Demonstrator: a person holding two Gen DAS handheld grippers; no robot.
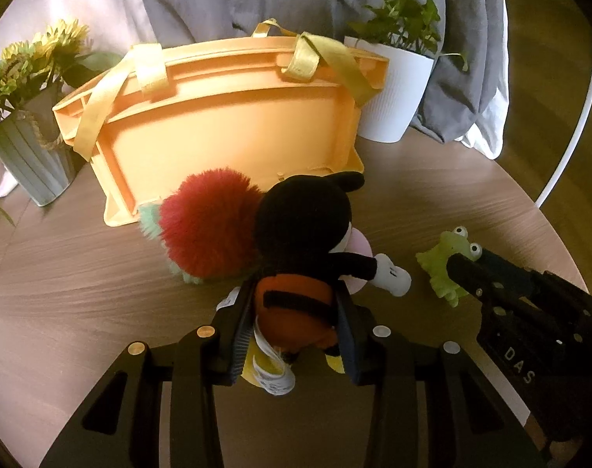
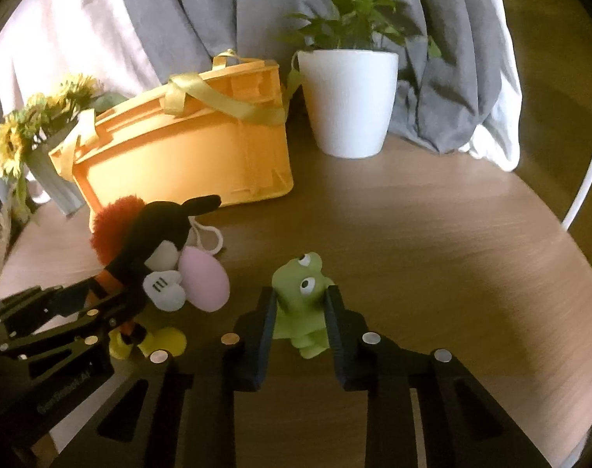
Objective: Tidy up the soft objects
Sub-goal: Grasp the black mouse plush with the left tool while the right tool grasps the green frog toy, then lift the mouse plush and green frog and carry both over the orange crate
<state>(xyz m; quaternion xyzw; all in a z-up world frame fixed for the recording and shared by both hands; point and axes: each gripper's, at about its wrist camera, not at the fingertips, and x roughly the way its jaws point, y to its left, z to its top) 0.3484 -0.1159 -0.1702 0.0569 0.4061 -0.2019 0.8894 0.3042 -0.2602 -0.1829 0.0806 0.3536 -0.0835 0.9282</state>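
The left claw [image 1: 294, 318] is clamped on the mouse [image 1: 303, 234], the right claw [image 2: 300, 321] on the frog [image 2: 301, 304]; a pompom [image 1: 206, 222] and basket [image 1: 225, 117] are seen behind on the wooden desk [image 2: 432, 241].

The basket [image 2: 179, 156] sits far on the table [image 2: 432, 234], the potted plant [image 2: 350, 101] just to its right and the flower pot [image 1: 30, 156] to its left. Near the basket's front lies the fluffy pompom [image 1: 206, 222], the mouse plush [image 1: 296, 257] against its right side, between the left gripper [image 1: 292, 335] fingers. Right of the mouse, apart from it, the frog toy [image 2: 299, 304] sits between the right gripper [image 2: 299, 335] fingers. Curtains [image 2: 218, 11] hang behind everything.
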